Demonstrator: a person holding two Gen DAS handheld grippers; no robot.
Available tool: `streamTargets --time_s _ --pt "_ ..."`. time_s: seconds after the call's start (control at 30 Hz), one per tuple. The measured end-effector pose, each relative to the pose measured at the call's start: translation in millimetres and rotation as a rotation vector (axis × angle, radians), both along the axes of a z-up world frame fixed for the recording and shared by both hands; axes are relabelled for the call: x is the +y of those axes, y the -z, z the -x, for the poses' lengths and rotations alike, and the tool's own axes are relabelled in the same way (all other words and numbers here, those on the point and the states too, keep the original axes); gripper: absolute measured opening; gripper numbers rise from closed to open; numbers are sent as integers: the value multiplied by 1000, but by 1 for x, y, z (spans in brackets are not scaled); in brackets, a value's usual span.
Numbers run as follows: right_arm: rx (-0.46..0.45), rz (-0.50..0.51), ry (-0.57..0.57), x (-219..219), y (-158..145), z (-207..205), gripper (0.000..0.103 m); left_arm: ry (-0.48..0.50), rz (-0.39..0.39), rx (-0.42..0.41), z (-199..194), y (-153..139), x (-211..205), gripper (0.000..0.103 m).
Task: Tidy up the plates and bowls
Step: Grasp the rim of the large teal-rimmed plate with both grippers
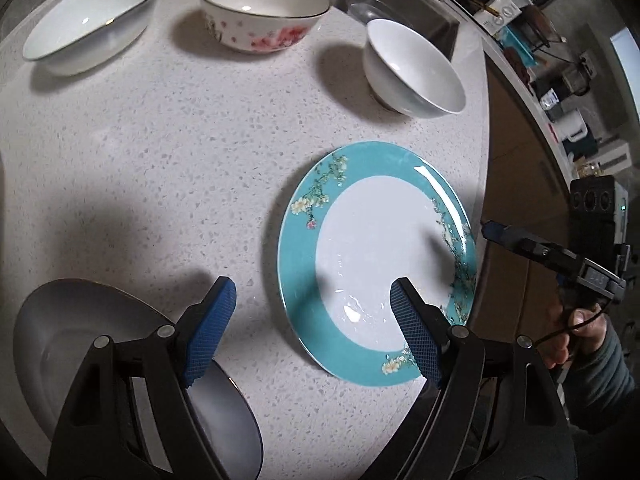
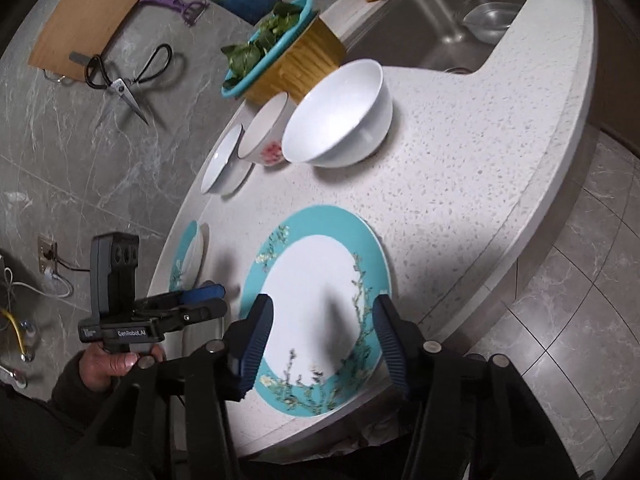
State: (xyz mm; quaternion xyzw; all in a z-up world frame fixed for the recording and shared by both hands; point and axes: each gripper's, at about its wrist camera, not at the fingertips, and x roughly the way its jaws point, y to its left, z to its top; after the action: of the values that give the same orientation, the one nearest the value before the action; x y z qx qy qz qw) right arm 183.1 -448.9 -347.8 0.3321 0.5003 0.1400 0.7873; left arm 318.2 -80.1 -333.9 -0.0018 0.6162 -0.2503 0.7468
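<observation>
Left wrist view: left hand-held gripper (image 1: 312,320) released, jaws wide, nothing between them. One pad hangs over the grey plate (image 1: 60,340) at 7 o'clock, the other over the teal plate (image 1: 304,280) just right of centre. Both plates lie flat on the speckled bench (image 1: 160,140), apart from each other.

Three bowls sit along the far side — shallow white bowl (image 1: 92,16) at 11 o'clock, floral bowl (image 1: 264,12) at 12, plain white bowl (image 1: 412,68) at 1. All upright, all separate, nothing stacked yet.

Right wrist view: right hand-held gripper (image 2: 320,344) hovers above the near rim of the teal plate, jaws partly apart, gripping nothing. Whether the pads touch the glaze I cannot tell. A second teal-rimmed dish (image 2: 188,252) lies at 9 o'clock, near the bench's far edge in this view.

Risks, as I judge them:
- The teal plate sits close to the bench edge, floor tiles below. A pinch on the thin rim could slip on the glossy glaze, and a plate that tips outward could go over.
- Lifting a flat plate by one edge levers it — the far side may drag or swing.
- The two grippers work close together and could collide over the same plate.
- The plain white bowl stands near the sink; a sweeping arm could knock it.
</observation>
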Motion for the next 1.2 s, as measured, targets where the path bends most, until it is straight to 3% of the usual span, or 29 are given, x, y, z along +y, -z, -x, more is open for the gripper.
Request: streamTargets --time_s 0.53,0.73,0.87,0.9,1.0,1.07,1.2 --pt "85 -43 -73 -11 28 -9 50 -21 13 70 -7 30 -6 76" --pt "96 -48 -89 -9 29 -13 49 -11 32 74 -7 34 -18 49" --pt "116 -32 -117 -2 28 -19 46 -6 18 70 -5 34 -23 47" --pt "126 -25 -128 0 29 -20 39 -5 14 69 -5 34 -24 45" --pt "142 -6 -134 3 28 -23 37 -15 3 63 -5 34 -23 39" --pt "158 10 -131 2 29 -25 31 -24 -10 59 -6 34 -20 26" --pt "208 62 -121 1 30 -29 12 -24 -46 42 -7 36 -20 17"
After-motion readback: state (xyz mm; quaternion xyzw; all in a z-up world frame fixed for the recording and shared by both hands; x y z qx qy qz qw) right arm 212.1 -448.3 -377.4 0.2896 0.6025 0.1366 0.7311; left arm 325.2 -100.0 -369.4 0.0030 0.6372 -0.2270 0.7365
